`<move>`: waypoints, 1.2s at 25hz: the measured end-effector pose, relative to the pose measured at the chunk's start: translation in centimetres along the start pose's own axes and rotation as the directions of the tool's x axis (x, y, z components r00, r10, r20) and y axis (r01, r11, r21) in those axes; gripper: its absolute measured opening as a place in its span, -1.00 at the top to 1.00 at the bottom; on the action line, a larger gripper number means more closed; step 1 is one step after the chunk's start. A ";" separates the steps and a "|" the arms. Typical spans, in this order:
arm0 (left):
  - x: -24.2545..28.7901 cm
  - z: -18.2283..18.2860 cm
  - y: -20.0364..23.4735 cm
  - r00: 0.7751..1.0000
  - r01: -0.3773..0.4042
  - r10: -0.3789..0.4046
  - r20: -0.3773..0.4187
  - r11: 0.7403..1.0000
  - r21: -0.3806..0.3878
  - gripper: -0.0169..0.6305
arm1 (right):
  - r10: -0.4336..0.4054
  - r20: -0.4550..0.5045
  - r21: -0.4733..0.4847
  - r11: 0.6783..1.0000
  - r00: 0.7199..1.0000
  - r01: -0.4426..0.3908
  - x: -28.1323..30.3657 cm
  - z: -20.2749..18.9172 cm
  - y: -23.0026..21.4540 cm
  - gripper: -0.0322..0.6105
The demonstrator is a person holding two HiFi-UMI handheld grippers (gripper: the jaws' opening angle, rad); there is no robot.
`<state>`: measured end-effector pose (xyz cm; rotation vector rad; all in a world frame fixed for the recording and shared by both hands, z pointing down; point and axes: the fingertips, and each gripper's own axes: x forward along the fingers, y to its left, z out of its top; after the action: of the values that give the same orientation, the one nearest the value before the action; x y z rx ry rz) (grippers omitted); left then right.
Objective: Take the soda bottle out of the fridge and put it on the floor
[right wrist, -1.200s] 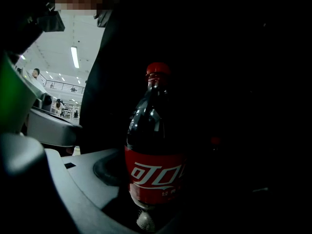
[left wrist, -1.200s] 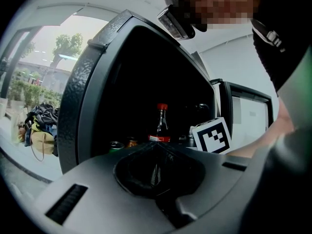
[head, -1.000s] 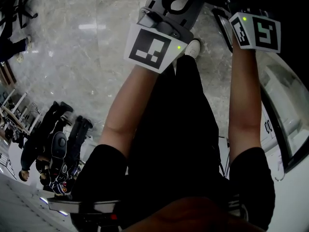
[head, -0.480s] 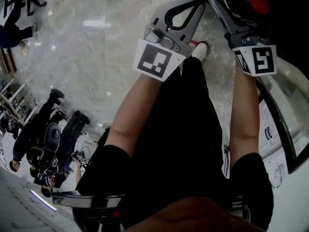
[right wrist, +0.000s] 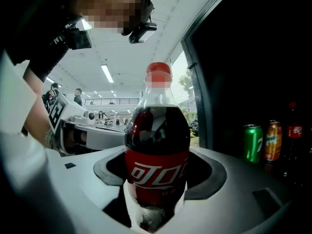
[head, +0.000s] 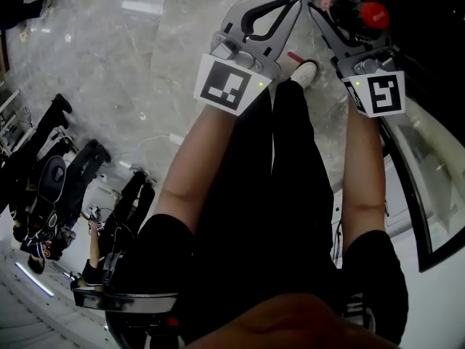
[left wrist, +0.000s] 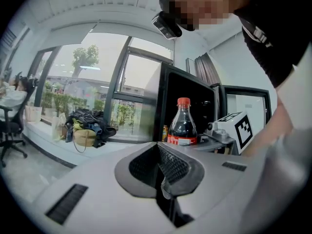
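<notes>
- We hold the right tool (right wrist: pixel 156 182) clamped on the soda bottle (right wrist: pixel 157 140), with its jaws closed round the lower body. The bottle is upright, with its red cap on.
- The soda bottle hangs in the air above the marble floor (head: pixel 102 86), just outside the open fridge (right wrist: pixel 253 57). The fridge's dark inside lies to the bottle's right in the right gripper view.
- Our left tool (left wrist: pixel 162 172) is beside the right one, its jaws together with nothing between them.
- On the fridge shelf we see a green can (right wrist: pixel 252 143), an orange can (right wrist: pixel 273 140) and another dark bottle (right wrist: pixel 294 130).
</notes>
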<state>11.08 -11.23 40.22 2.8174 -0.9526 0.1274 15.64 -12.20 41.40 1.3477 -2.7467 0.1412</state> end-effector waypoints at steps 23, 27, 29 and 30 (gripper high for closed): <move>-9.2 -27.5 15.1 0.958 -0.236 0.201 -0.207 0.958 -0.162 0.93 | 0.212 -0.224 0.120 0.975 0.951 -0.188 15.9 -26.6 10.5 -0.08; -9.6 -34.4 16.3 0.951 -0.222 0.178 -0.253 0.962 -0.156 0.93 | 0.231 -0.288 0.145 0.970 0.929 -0.196 16.5 -34.8 12.3 -0.08; -9.6 -37.5 17.0 0.947 -0.222 0.176 -0.269 0.963 -0.150 0.93 | 0.234 -0.311 0.152 0.969 0.921 -0.195 16.9 -38.5 12.7 -0.08; -9.7 -38.9 17.2 0.944 -0.226 0.178 -0.277 0.963 -0.149 0.93 | 0.238 -0.320 0.156 0.968 0.917 -0.197 17.2 -40.4 13.0 -0.08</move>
<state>-8.22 -11.85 79.40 2.4564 -1.1250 0.4073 -3.88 -13.04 82.80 0.9271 -2.6150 0.5106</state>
